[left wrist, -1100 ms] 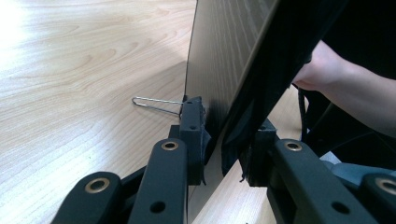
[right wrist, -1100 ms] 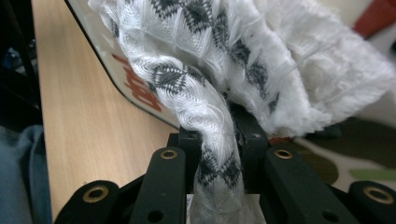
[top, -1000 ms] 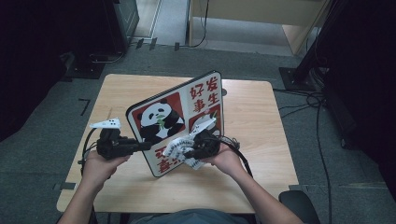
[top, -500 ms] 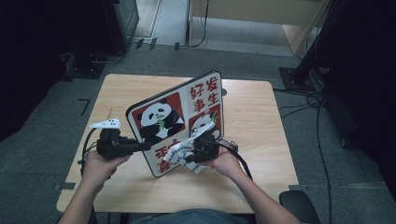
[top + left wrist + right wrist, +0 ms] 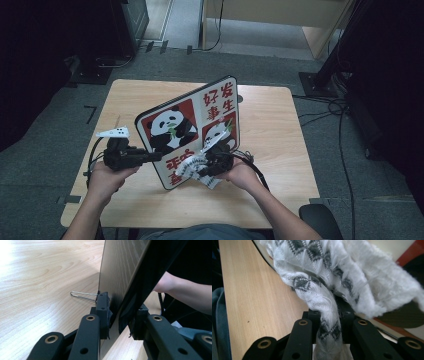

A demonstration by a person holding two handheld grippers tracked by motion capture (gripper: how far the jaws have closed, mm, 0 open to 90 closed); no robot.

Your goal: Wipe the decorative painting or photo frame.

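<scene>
While the left claw clamps the panda board, the right claw grips a cloth, seemingly hiding its lower edge.

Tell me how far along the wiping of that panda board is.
Done: the left gripper is clamped on the panda board, standing it tilted on the table. In hand: the right gripper pinches a white patterned cloth against the board's lower front. Left: apparently the rest of the face.

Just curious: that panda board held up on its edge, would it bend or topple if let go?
Probably stiff: the panda board stays flat though the left gripper pinches just one edge. It looks thin, so likely light. Tilted on its edge, it would probably fall.
</scene>
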